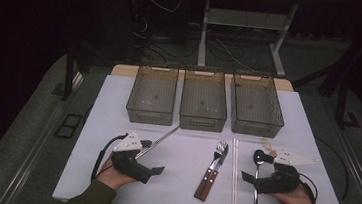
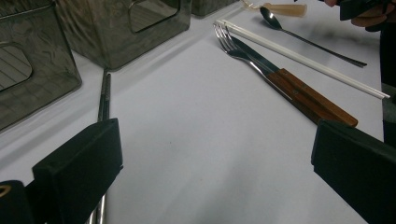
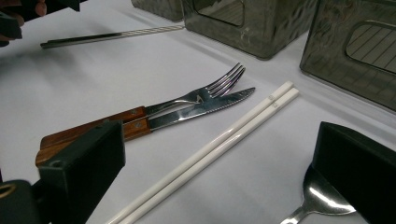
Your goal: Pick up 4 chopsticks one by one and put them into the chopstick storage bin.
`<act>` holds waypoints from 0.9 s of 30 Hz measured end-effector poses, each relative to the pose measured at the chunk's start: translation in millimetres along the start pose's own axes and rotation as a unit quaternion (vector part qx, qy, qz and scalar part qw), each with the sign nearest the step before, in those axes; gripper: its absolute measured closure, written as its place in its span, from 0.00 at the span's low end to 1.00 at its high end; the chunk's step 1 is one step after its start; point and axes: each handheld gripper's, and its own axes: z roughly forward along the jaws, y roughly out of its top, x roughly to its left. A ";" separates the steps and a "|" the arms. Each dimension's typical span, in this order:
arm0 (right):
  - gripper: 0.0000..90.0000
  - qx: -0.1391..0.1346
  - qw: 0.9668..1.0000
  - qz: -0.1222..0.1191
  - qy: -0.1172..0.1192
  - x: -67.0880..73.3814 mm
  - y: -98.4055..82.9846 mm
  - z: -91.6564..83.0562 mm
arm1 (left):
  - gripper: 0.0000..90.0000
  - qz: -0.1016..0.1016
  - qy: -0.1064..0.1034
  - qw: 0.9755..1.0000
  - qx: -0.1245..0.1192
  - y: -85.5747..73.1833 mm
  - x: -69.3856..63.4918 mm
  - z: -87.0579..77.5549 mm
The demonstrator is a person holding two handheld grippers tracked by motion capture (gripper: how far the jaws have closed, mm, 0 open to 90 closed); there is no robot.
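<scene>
Left gripper (image 1: 155, 170) resting low on white table (image 1: 183, 157), jaws wide apart, nothing held; metal chopsticks (image 1: 157, 142) just beside, possibly touching one jaw. Right gripper (image 1: 248, 178) likewise spread and empty, over spoon (image 1: 258, 162). Fork (image 1: 216, 163), knife (image 3: 196, 114), white chopsticks (image 1: 234, 172) lying between.

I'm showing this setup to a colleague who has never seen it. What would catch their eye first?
Probably the three see-through bins in a row at the far side of the white table. Next, the cutlery spread in front: a fork and knife with wooden handles mid-table, white chopsticks beside them. The open left tongs and right tongs rest at either side.
</scene>
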 end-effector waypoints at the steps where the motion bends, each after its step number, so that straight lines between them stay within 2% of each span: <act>1: 0.03 0.000 1.000 0.001 0.001 -0.4 0.1 -0.2 | 0.01 0.003 0.002 1.000 0.002 0.8 0.4 -0.7; 11: 0.03 -0.006 1.000 0.002 0.002 -1.4 0.9 -0.6 | 0.07 -0.003 0.016 1.000 0.006 2.7 3.7 -3.1; 18: 0.03 0.001 1.000 0.000 0.004 -0.7 0.3 0.0 | 0.19 -0.005 0.026 1.000 0.006 6.4 13.4 -5.6; 23: 0.03 0.002 1.000 0.002 0.006 0.5 -0.1 0.1 | 0.24 -0.007 0.028 1.000 0.006 8.4 18.7 -6.0; 27: 0.03 0.003 1.000 0.000 0.008 0.8 0.3 2.2 | 0.32 -0.004 0.028 1.000 0.010 10.9 22.8 -5.3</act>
